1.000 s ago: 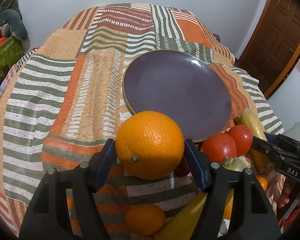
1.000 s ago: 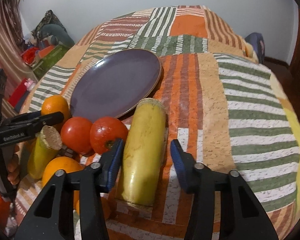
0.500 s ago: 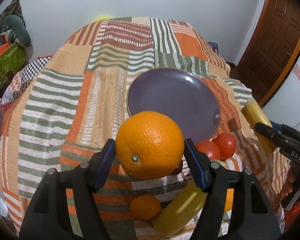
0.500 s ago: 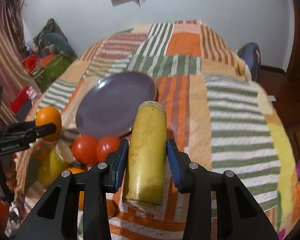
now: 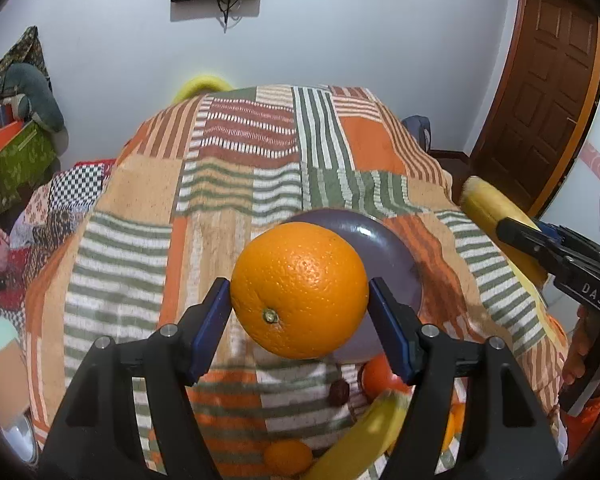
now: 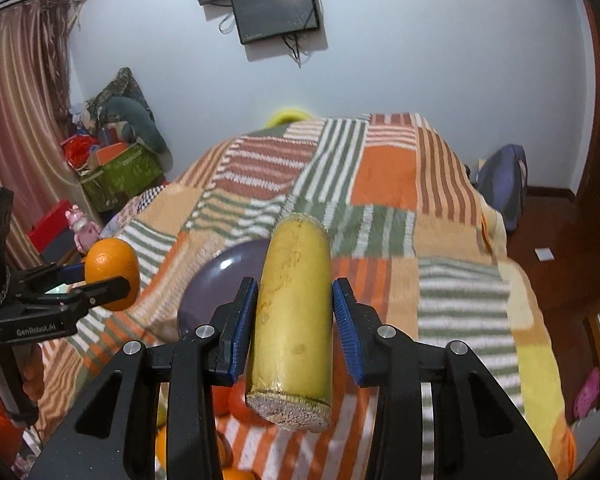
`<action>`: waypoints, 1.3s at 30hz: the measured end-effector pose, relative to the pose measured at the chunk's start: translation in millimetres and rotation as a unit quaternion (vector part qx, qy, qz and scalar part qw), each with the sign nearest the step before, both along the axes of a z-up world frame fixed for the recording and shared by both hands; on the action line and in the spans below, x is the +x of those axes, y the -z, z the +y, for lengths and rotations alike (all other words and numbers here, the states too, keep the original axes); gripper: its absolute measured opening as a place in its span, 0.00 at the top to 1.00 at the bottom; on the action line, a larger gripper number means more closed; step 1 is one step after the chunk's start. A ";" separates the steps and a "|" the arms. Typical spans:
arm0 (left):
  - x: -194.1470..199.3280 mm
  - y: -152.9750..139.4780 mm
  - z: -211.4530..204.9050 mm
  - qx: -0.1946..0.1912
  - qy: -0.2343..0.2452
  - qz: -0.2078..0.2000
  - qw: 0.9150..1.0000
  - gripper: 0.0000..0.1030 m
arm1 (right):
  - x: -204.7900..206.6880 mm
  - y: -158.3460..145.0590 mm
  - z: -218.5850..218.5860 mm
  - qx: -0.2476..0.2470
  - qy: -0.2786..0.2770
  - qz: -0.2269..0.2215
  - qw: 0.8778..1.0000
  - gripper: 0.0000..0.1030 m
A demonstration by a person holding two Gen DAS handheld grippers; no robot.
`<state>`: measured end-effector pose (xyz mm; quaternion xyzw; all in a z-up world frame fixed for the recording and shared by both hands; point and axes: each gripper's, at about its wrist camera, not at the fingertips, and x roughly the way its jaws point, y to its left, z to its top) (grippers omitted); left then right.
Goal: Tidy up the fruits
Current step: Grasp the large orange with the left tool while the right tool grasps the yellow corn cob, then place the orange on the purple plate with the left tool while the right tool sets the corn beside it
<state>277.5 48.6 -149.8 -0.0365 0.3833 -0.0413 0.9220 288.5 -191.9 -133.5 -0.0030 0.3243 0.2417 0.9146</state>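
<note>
My left gripper (image 5: pixel 300 316) is shut on a large orange (image 5: pixel 299 290) and holds it high above the bed. My right gripper (image 6: pixel 294 312) is shut on a long yellow fruit piece (image 6: pixel 294 312) with cut ends, also held in the air. A purple plate (image 5: pixel 396 252) lies on the striped blanket beneath both; it also shows in the right wrist view (image 6: pixel 220 284). The orange (image 6: pixel 112 274) in the left gripper shows at the left of the right wrist view. The yellow piece (image 5: pixel 496 216) shows at the right of the left wrist view.
More fruit lies near the blanket's front edge: a tomato (image 5: pixel 380 376), a small orange (image 5: pixel 288 456) and another yellow piece (image 5: pixel 364 436). The patchwork blanket (image 5: pixel 228 216) covers the bed. A wooden door (image 5: pixel 548 92) is at right; boxes and clutter (image 6: pixel 116 168) at left.
Both grippers have risen well above the bed. The right gripper closed on the yellow piece and lifted it off the blanket. The left kept its hold on the orange.
</note>
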 end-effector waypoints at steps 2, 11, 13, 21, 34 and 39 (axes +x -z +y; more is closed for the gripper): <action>5.2 -1.8 -1.1 0.000 0.001 -0.002 1.000 0.33 | 6.9 -1.6 6.5 0.000 -0.004 -0.004 1.000 0.66; 36.7 8.5 -9.8 0.004 0.004 0.012 1.000 0.33 | 33.1 7.0 28.7 -0.010 -0.016 0.004 1.000 0.66; 45.1 13.8 -9.6 0.003 0.004 0.019 1.000 0.33 | 39.0 13.1 33.2 -0.015 -0.018 0.011 1.000 0.66; 75.9 47.4 -7.5 0.007 0.007 0.062 0.998 0.33 | 62.9 45.3 48.6 -0.043 -0.029 0.045 0.998 0.66; 106.3 91.3 -14.5 0.025 0.013 0.104 0.994 0.33 | 81.7 83.1 60.5 -0.074 -0.049 0.084 0.992 0.66; 107.8 92.1 -17.2 0.034 0.015 0.099 0.994 0.33 | 82.0 93.4 61.0 -0.084 -0.059 0.094 0.990 0.66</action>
